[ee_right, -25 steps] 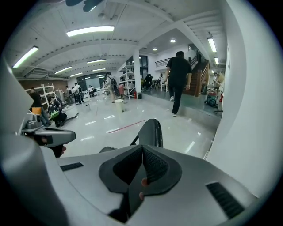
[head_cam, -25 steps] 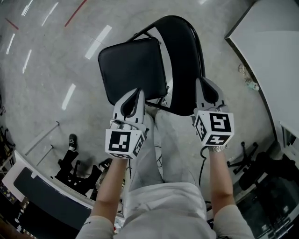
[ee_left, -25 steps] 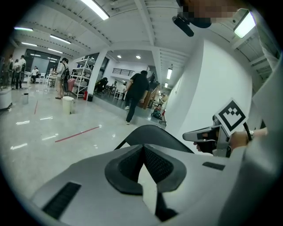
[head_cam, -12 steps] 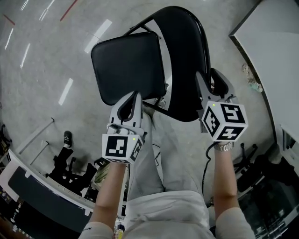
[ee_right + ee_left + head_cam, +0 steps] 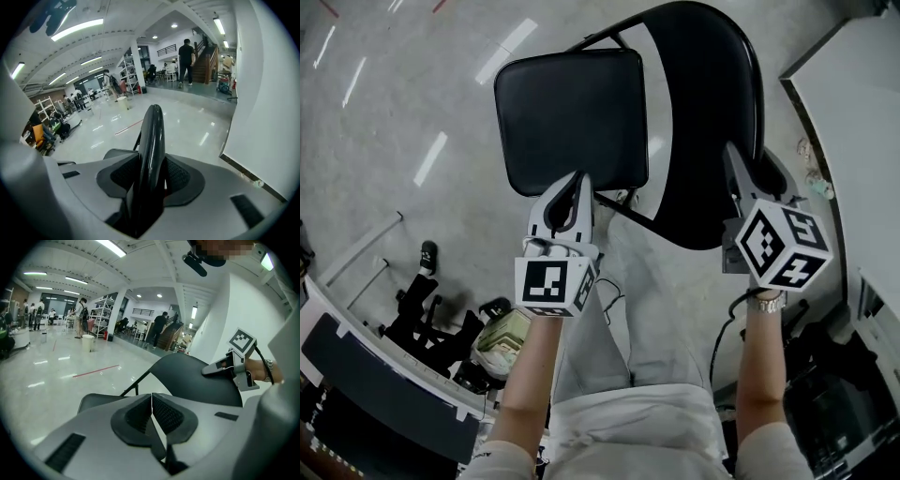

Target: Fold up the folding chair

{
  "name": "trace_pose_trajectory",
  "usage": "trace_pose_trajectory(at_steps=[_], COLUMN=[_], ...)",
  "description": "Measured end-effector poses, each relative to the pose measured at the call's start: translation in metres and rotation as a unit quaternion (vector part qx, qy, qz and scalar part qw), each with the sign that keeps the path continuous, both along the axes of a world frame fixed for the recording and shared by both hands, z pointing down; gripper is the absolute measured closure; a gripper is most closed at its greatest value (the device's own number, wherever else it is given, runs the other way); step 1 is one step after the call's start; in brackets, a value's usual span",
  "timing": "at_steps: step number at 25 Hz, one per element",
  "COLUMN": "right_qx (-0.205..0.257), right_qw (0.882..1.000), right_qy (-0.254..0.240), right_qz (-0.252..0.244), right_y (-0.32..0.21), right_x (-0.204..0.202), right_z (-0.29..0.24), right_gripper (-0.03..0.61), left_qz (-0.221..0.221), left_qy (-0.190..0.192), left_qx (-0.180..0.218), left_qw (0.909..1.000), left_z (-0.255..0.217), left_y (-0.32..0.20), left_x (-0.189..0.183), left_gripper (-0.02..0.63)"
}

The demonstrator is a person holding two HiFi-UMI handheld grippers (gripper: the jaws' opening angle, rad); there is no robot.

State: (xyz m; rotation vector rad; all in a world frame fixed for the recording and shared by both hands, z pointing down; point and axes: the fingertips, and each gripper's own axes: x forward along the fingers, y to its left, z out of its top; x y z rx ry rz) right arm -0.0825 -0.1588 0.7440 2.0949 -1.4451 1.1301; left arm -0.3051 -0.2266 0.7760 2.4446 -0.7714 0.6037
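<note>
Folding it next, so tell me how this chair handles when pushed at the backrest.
The backrest looks like rigid sheet, so probably stiff. The chair stands on glossy floor, so it may slide. The seat likely pivots on its frame.

Black chair (image 5: 572, 117), glossy grey floor (image 5: 384, 103)

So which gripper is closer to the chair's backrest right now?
Right. On the right gripper the fingers have just been opening and now clasp the edge of the backrest. The left gripper, shut, sits at the near edge of the seat, apart from the backrest.
</note>
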Motion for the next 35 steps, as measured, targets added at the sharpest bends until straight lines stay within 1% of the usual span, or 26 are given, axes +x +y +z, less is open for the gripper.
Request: trace_pose_trajectory(at_steps=[3, 5, 8, 11, 16, 17, 19, 20, 22, 26, 30, 32, 35], right_qx=[-0.008, -0.015, -0.023, -0.033, -0.042, -0.044, -0.046, -0.047, -0.052, -0.054, -0.059, -0.062, -0.060], right_qw=[1.000, 0.999, 0.999, 0.998, 0.997, 0.997, 0.996, 0.996, 0.996, 0.995, 0.994, 0.994, 0.994], right_qy=[0.007, 0.019, 0.036, 0.047, 0.063, 0.066, 0.072, 0.073, 0.074, 0.078, 0.087, 0.088, 0.092], right_qz=[0.020, 0.027, 0.027, 0.027, 0.023, 0.023, 0.023, 0.023, 0.023, 0.023, 0.024, 0.021, 0.021], right_y=[0.000, 0.001, -0.001, 0.001, -0.002, -0.002, -0.001, -0.001, 0.000, -0.003, -0.002, -0.003, -0.007], right_x=[0.000, 0.000, -0.001, -0.004, -0.003, -0.002, -0.001, -0.001, -0.002, -0.001, -0.001, -0.003, -0.002], right_z=[-0.002, -0.003, -0.003, -0.001, 0.001, 0.002, 0.003, 0.004, 0.004, 0.005, 0.006, 0.007, 0.007], right_gripper=[0.420, 0.422, 0.420, 0.420, 0.420, 0.420, 0.419, 0.419, 0.417, 0.416, 0.413, 0.411, 0.410], left_qz=[0.002, 0.003, 0.001, 0.008, 0.019, 0.025, 0.039, 0.041, 0.036, 0.017, 0.012, 0.007, 0.001], left_qy=[-0.015, -0.023, -0.032, -0.041, -0.040, -0.037, -0.029, -0.027, -0.030, -0.057, -0.079, -0.080, -0.069], left_qx=[-0.020, -0.026, -0.026, -0.027, -0.044, -0.050, -0.070, -0.085, -0.113, -0.147, -0.175, -0.198, -0.229], left_qw=[0.9997, 0.9994, 0.9992, 0.9988, 0.9981, 0.9977, 0.9963, 0.9952, 0.9925, 0.9873, 0.9812, 0.9768, 0.9709], left_z=[0.023, 0.038, 0.054, 0.066, 0.091, 0.098, 0.115, 0.124, 0.145, 0.197, 0.245, 0.266, 0.297], left_y=[-0.009, -0.022, -0.048, -0.071, -0.105, -0.108, -0.114, -0.117, -0.124, -0.145, -0.157, -0.159, -0.165], left_x=[-0.020, -0.035, -0.059, -0.080, -0.100, -0.101, -0.105, -0.109, -0.122, -0.150, -0.172, -0.180, -0.183], left_gripper=[0.601, 0.601, 0.601, 0.600, 0.597, 0.586, 0.507, 0.478, 0.442, 0.390, 0.355, 0.340, 0.323])
